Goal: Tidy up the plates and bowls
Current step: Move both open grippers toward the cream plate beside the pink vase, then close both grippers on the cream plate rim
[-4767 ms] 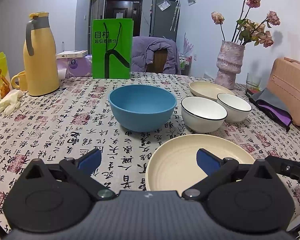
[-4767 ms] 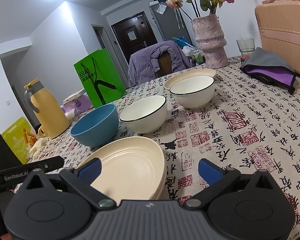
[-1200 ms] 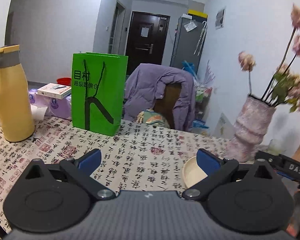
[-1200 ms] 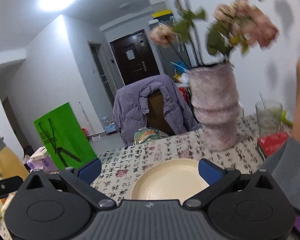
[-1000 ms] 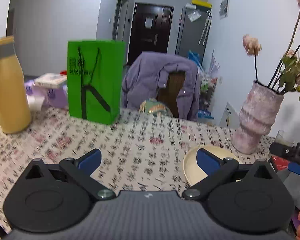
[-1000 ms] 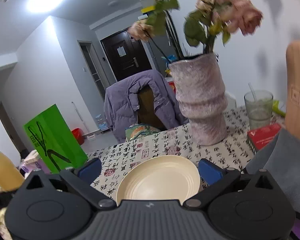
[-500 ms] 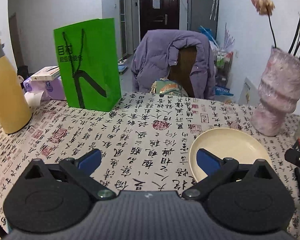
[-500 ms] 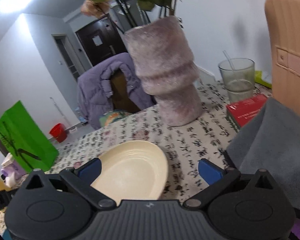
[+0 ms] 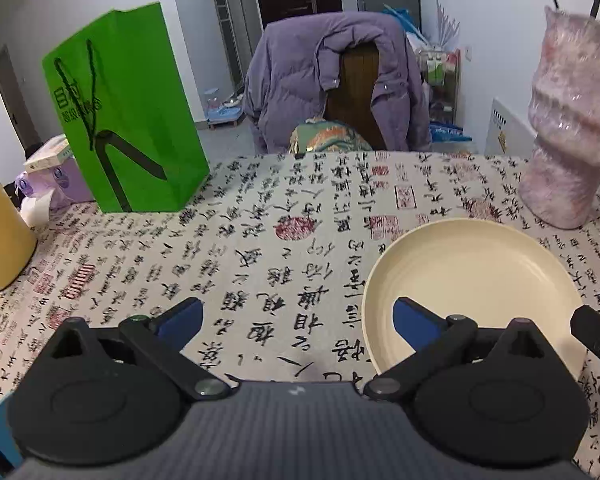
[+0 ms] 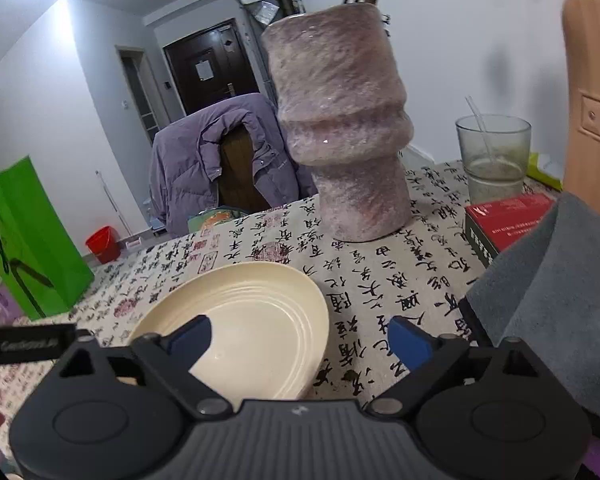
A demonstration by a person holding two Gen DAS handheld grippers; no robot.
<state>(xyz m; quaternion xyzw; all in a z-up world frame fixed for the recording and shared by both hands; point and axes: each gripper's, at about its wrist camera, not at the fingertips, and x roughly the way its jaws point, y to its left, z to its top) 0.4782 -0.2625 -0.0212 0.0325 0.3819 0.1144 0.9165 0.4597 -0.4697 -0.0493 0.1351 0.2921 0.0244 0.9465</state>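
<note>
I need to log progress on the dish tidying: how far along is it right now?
Nothing looks done yet: the cream plate lies flat and alone on the tablecloth, near the vase. In hand: nothing is held. The right gripper is closing, the plate's right rim between its fingers, not yet pinched; the left gripper is open beside the plate. Left: gripping it and stacking; no bowl shows clearly in these views.

Large calligraphy characters cover the tablecloth (image 9: 284,248); "目村" on the green bag (image 9: 120,120).
</note>
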